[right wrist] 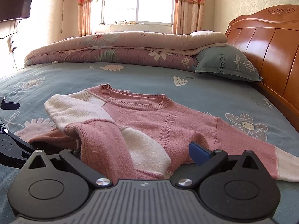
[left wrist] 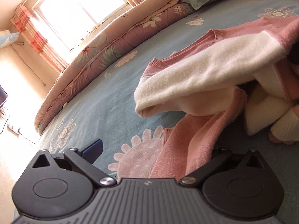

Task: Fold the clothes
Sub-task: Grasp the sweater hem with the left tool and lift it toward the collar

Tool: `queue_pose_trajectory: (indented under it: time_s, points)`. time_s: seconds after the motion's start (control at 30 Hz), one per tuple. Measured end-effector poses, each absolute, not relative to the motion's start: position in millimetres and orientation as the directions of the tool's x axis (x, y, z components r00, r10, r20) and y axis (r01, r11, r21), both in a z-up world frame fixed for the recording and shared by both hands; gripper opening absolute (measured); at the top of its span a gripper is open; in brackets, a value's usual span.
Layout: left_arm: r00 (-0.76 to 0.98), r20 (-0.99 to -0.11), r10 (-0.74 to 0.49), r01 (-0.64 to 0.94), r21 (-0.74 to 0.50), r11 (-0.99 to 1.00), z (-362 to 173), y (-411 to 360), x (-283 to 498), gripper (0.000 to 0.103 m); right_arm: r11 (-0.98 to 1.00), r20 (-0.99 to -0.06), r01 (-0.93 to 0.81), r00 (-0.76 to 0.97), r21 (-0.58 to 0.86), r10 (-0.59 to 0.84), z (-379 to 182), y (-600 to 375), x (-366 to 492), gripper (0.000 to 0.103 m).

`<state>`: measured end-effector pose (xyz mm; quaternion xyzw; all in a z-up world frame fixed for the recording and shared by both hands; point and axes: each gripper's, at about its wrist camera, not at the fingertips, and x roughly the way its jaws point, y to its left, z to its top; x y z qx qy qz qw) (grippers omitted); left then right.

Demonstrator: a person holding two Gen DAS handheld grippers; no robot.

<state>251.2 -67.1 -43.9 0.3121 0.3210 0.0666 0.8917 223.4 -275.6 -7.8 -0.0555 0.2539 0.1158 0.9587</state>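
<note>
Gaping tools, left (left wrist: 155,149) and right (right wrist: 138,153), over sweater (right wrist: 149,117) hem (bedsheet (right wrist: 130,76) beyond).

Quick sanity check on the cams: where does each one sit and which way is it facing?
Left wrist: on the left gripper, low over the bed, tilted, facing the window; own open fingers show, sweater draped between them.
Right wrist: on the right gripper, level, facing window and headboard; own fingers and the left gripper at left edge.
Shared: sweater, quilt, pillow.
</note>
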Motion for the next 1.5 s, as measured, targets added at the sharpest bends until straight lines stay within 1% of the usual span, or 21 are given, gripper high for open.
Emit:
queue_pose_trajectory:
  time_s: [0.03,0.1,0.2,0.33,0.37,0.43,0.57,0.7,0.8,0.9,0.97,1.03,1.1,1.33,1.5]
  points:
    - [0.784,-0.526,0.328,0.075,0.606,0.792,-43.6,-65.8,253.5,0.103,0.967,-0.498,-0.251,0.845,-0.050,0.194,-7.7,-275.5,222.8,0.103]
    - [0.777,-0.533,0.336,0.048,0.582,0.812,-36.9,-54.9,255.1,0.103,0.967,-0.499,-0.252,0.844,-0.042,0.198,-7.2,-276.7,222.6,0.103]
    - [0.772,-0.515,0.373,-0.002,0.584,0.811,-28.7,-37.7,255.0,0.103,0.964,-0.491,-0.266,0.843,-0.024,0.221,-4.0,-278.2,220.1,0.103]
    - [0.730,-0.616,0.297,0.078,0.506,0.859,-26.5,-21.7,260.6,0.103,0.947,-0.449,-0.321,0.848,-0.015,0.280,4.7,-274.5,209.5,0.103]
    - [0.721,-0.629,0.289,0.087,0.496,0.864,-26.9,-19.1,262.5,0.103,0.941,-0.439,-0.337,0.849,-0.019,0.295,6.3,-272.4,206.8,0.103]
    - [0.719,-0.625,0.304,0.069,0.499,0.864,-27.7,-15.8,267.4,0.103,0.933,-0.424,-0.359,0.851,-0.040,0.309,8.1,-267.8,202.2,0.103]
    - [0.724,-0.583,0.368,-0.023,0.514,0.858,-15.1,0.1,270.3,0.103,0.914,-0.397,-0.398,0.854,-0.080,0.338,11.4,-258.6,193.4,0.103]
    - [0.716,-0.545,0.437,-0.077,0.560,0.825,-1.9,20.4,273.4,0.095,0.905,-0.398,-0.417,0.846,-0.080,0.355,12.5,-254.3,190.5,0.103]
    - [0.697,-0.520,0.494,-0.127,0.588,0.799,3.4,43.5,277.9,0.093,0.901,-0.389,-0.426,0.846,-0.082,0.364,13.3,-252.0,187.3,0.103]
    - [0.670,-0.508,0.541,-0.175,0.600,0.780,7.1,69.6,285.6,0.088,0.894,-0.374,-0.438,0.847,-0.090,0.378,14.6,-250.8,184.1,0.103]
    - [0.653,-0.509,0.560,-0.200,0.598,0.776,9.1,85.9,291.3,0.081,0.892,-0.359,-0.441,0.852,-0.099,0.382,15.8,-250.2,181.4,0.103]
    - [0.627,-0.521,0.578,-0.228,0.587,0.777,10.7,104.3,298.4,0.066,0.892,-0.345,-0.439,0.858,-0.107,0.381,16.6,-249.6,179.7,0.103]
    - [0.607,-0.524,0.598,-0.261,0.579,0.772,12.1,121.9,304.0,0.057,0.895,-0.340,-0.432,0.863,-0.113,0.373,16.5,-248.8,180.4,0.103]
    - [0.535,-0.519,0.666,-0.414,0.527,0.743,25.8,197.1,315.6,0.055,0.895,-0.342,-0.427,0.866,-0.129,0.364,11.8,-244.0,182.5,0.103]
    - [0.507,-0.469,0.723,-0.482,0.541,0.689,35.2,235.6,317.0,0.057,0.887,-0.322,-0.428,0.876,-0.175,0.359,7.5,-235.1,178.7,0.103]
